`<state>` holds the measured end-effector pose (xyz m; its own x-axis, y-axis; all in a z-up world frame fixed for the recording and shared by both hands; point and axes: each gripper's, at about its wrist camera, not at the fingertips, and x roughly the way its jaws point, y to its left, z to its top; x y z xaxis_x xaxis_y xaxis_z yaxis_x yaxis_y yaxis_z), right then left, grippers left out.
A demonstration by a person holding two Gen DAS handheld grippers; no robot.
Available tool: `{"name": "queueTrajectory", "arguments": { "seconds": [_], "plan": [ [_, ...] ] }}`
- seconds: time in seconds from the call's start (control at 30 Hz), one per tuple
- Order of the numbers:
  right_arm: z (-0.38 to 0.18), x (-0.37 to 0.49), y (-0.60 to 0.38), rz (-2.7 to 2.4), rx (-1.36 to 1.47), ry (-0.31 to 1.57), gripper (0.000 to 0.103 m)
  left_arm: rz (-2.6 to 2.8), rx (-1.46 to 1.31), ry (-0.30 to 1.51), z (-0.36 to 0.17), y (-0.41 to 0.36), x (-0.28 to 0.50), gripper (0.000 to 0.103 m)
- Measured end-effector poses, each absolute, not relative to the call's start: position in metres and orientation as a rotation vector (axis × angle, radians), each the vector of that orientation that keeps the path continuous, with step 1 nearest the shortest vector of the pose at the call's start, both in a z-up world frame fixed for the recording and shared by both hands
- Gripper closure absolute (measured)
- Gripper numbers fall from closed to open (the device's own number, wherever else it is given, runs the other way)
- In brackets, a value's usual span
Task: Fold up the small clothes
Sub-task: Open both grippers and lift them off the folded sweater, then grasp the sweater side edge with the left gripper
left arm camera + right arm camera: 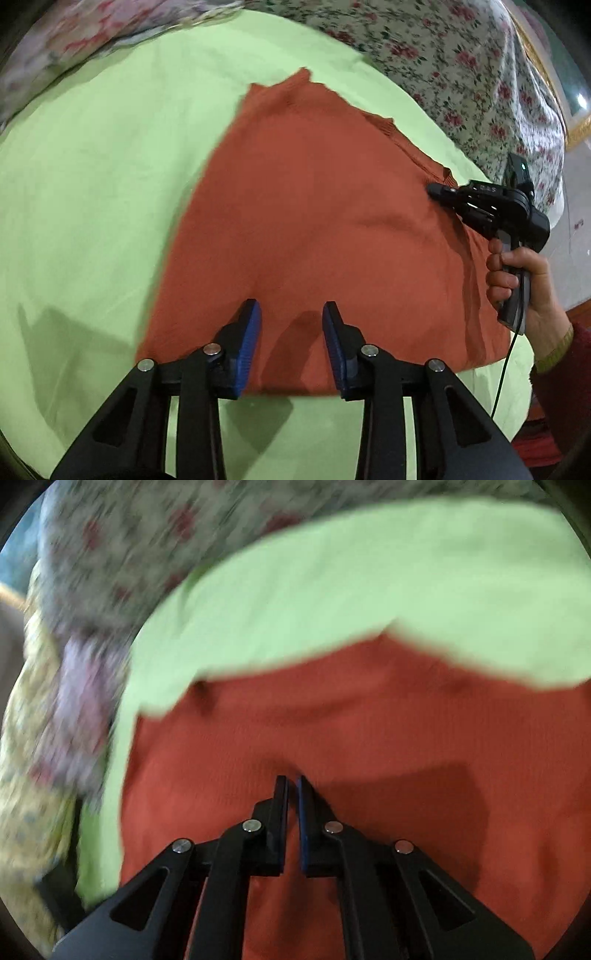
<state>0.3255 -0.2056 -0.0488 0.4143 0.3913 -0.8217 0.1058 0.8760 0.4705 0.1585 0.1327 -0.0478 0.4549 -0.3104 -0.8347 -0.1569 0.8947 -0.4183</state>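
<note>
The left claw [291,314] hangs wide open, with nothing between its blue ridged pads [249,343]. Right under and ahead of it lies the orange top [314,229], spread out on the green sheet [92,184] of the bed.

Off to this claw's right, the right claw [437,190] has its tips pressed down at the far right edge of the top. Seen from its own camera, the right claw [292,780] has its fingers almost together, with only a thin gap. I cannot tell if any cloth is caught in there.

The trouble I can see coming is that the knit is soft and floppy. If a claw grabs only the top layer, the other layer may stay behind and the fold could come out crooked. If it grabs too deep, it might pinch the green sheet too and drag it along. The right view is very blurry, so a grab made now could miss the edge.

The top looks ribbed and a bit thick, with soft wrinkles near the right claw. The sheet is thin and smooth. Beyond the top, a flowery blanket [461,55] lies bunched up.
</note>
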Motion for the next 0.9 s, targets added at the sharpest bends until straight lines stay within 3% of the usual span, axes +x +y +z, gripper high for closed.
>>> {"name": "queueTrajectory", "arguments": {
  "seconds": [0.13, 0.47, 0.73, 0.9],
  "plan": [
    [-0.036, 0.306, -0.204, 0.195, 0.536, 1.108, 0.094, -0.077, -0.503, 1.112, -0.045, 0.144, 0.141, 0.068],
    [-0.008, 0.179, -0.198, 0.222, 0.597, 1.097, 0.094, -0.101, -0.583, 1.137, -0.039, 0.151, 0.106, 0.047],
    [0.005, 0.107, -0.186, 0.169, 0.652, 1.09, 0.093, -0.133, -0.675, 1.171, -0.052, 0.146, 0.093, 0.042],
    [0.01, 0.091, -0.187, 0.181, 0.655, 1.086, 0.082, -0.094, -0.73, 1.144, -0.054, 0.143, 0.091, 0.037]
  ]
}}
